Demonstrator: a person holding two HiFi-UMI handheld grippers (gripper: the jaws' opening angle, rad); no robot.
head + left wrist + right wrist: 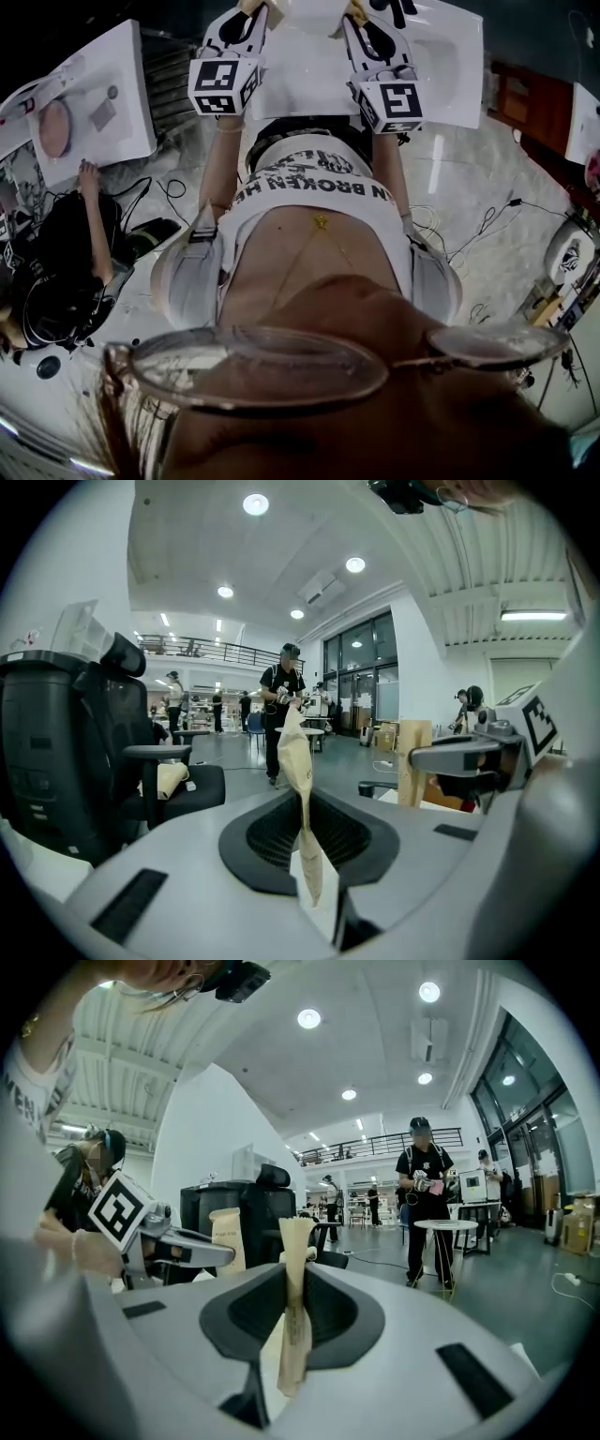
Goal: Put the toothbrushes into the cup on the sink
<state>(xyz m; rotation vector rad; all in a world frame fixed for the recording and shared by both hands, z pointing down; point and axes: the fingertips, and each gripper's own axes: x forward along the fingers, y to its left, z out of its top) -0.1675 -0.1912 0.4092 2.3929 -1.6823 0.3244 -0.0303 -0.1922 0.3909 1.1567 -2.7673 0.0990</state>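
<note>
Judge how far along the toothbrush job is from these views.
Done: nothing visible; no toothbrush or cup shows in any view. In hand: nothing; the left gripper and right gripper are both shut and empty, over the white sink. Left: the whole job.

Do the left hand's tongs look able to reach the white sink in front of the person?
Probably yes: in the head view the left tongs point over the near rim of the white sink, with nothing in between. Their height above it I cannot tell.

Sink [450, 84] glossy white, smooth; left hand-held gripper [294, 733] matt grey plastic; floor [469, 206] glossy.
</note>
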